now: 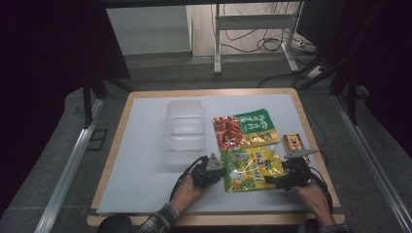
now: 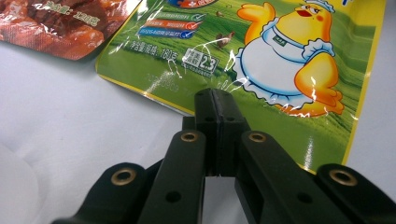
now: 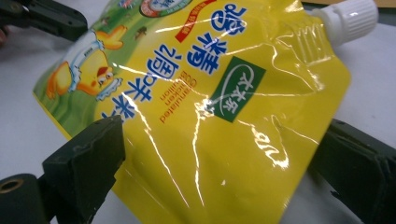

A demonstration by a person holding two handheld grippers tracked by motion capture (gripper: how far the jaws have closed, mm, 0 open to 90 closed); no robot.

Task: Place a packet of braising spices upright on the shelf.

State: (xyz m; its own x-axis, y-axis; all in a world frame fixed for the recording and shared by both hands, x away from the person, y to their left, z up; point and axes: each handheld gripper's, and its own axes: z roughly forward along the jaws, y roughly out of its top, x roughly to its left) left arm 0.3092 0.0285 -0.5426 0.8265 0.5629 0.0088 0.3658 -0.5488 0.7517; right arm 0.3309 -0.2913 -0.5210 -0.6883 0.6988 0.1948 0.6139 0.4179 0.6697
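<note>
Two snack pouches, one clear tub point(image 1: 184, 127) and one small box point(image 1: 295, 142) lie here. The left gripper point(image 2: 215, 100) — jaws pressed together — touches the chicken pouch point(image 1: 251, 168) at 9 o'clock. The right gripper point(image 3: 219, 163) — jaws spread wide — sits around its 3 o'clock end.

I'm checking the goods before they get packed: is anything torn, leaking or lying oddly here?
Nothing stands out. The yellow-green chicken-print spouted pouch is creased and glossy but shows no tear, and its white screw cap is on. The red-green snack bag, small red-yellow box and clear plastic tub lie flat on the white table, with no spill.
</note>
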